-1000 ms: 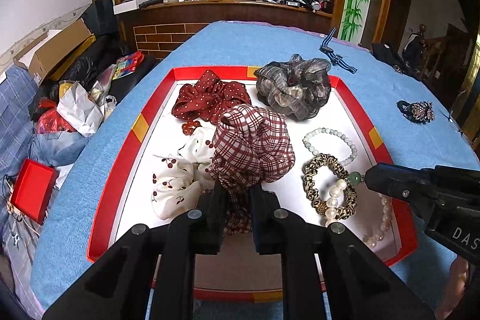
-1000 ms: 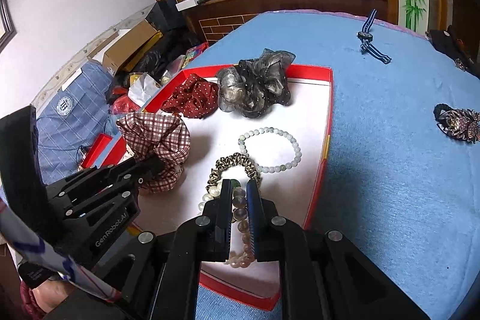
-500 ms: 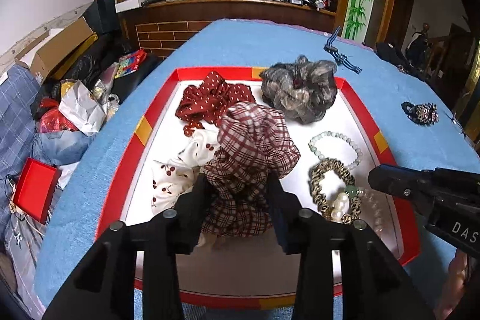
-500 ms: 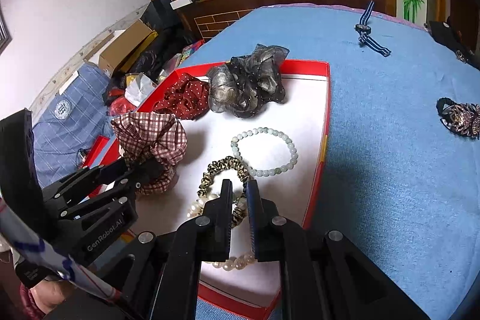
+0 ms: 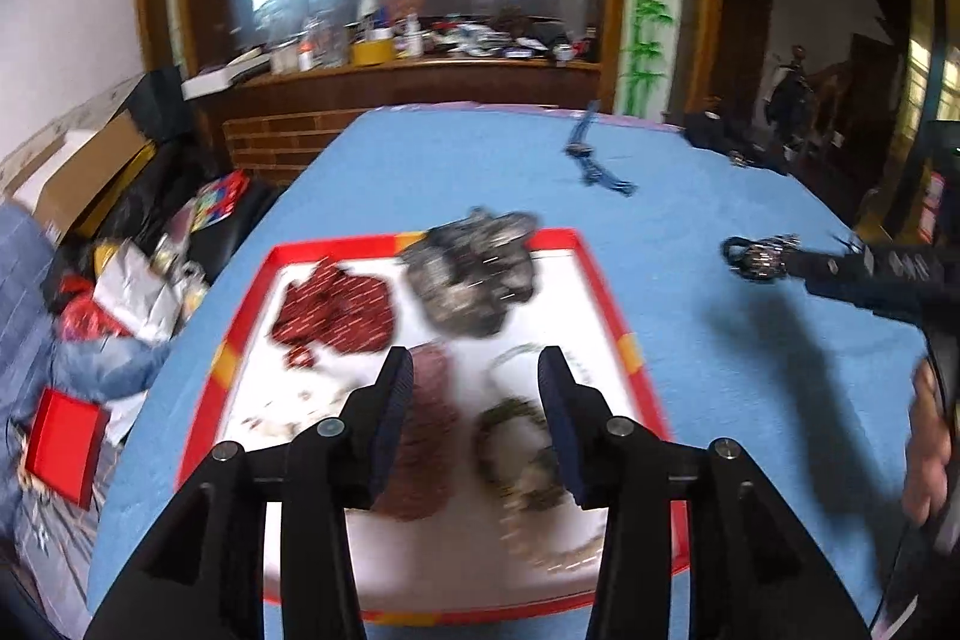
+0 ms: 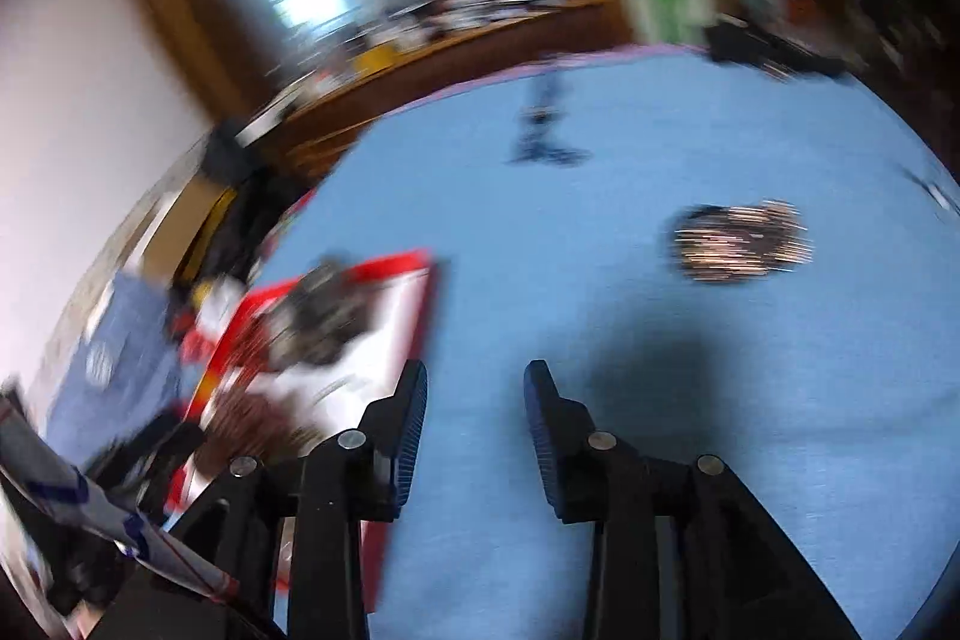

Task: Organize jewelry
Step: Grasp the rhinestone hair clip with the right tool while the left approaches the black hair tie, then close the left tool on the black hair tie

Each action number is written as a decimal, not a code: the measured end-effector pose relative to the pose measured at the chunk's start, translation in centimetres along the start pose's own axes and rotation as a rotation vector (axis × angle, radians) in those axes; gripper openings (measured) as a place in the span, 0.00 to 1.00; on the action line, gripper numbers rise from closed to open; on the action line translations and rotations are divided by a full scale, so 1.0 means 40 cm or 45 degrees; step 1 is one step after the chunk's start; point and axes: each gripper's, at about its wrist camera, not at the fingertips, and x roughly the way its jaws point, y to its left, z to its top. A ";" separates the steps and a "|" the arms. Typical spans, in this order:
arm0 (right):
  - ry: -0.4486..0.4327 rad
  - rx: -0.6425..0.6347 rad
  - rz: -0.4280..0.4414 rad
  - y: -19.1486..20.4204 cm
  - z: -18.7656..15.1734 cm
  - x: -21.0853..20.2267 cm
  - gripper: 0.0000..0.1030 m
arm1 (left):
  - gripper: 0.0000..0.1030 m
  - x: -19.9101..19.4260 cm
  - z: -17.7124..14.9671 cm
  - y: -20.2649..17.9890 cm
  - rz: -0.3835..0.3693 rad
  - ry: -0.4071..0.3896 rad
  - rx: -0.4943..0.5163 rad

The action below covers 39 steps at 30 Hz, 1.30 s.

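A red-rimmed white tray (image 5: pixel 606 292) on the blue table holds a plaid scrunchie (image 5: pixel 429 430), a red dotted scrunchie (image 5: pixel 336 316), a grey scrunchie (image 5: pixel 474 274), a leopard band (image 5: pixel 516 424) and bead bracelets. My left gripper (image 5: pixel 474 370) is open and empty above the tray. My right gripper (image 6: pixel 474 382) is open and empty over the bare blue table, right of the tray (image 6: pixel 420 292). A dark sparkly hair piece (image 6: pixel 741 241) lies ahead of it; it also shows in the left wrist view (image 5: pixel 759 256), next to the right gripper's tip.
A blue striped ribbon clip (image 5: pixel 591 160) lies far back on the table. Dark items (image 5: pixel 729 142) sit at the far right edge. Boxes and bags (image 5: pixel 90 244) are piled on the floor to the left. Both views are motion-blurred.
My left gripper let go of the plaid scrunchie, opened and pulled back. My right gripper let go of the pearl beads, opened and swung right toward the sparkly hair piece.
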 end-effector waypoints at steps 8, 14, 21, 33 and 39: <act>0.077 0.437 -0.088 -0.231 0.136 0.065 0.66 | 0.41 0.029 0.034 -0.137 -0.101 0.005 0.108; 0.133 0.599 -0.088 -0.263 0.171 0.163 0.66 | 0.41 0.063 0.065 -0.181 -0.127 0.030 0.145; 0.129 0.551 -0.092 -0.292 0.181 0.192 0.44 | 0.51 0.109 0.116 -0.235 -0.225 0.095 0.172; -0.090 0.288 -0.045 -0.337 0.120 -0.017 0.43 | 0.41 0.399 0.256 -0.481 -0.561 0.412 0.185; -0.101 0.365 0.012 -0.407 0.117 -0.030 0.43 | 0.37 0.568 0.272 -0.571 -0.559 0.553 0.177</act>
